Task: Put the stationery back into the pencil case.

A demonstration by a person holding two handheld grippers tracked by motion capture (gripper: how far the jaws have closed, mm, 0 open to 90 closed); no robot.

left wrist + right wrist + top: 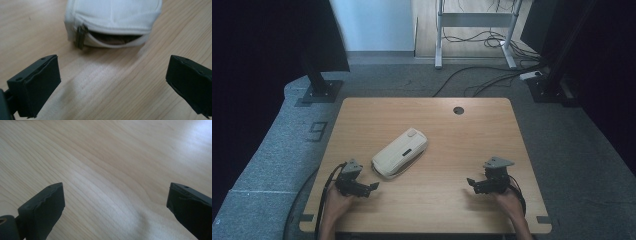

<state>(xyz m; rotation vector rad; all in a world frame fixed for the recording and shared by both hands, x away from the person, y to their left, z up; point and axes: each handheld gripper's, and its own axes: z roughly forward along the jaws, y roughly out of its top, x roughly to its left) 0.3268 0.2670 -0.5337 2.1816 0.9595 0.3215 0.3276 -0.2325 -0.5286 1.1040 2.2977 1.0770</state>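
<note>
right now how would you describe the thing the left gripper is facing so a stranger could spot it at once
On the wooden table, look left of centre, just ahead of the left gripper. There a cream zip pouch lies at a slant. It is soft, pale and rounded, and its near end is partly unzipped beside a dark metal zip pull.
</note>
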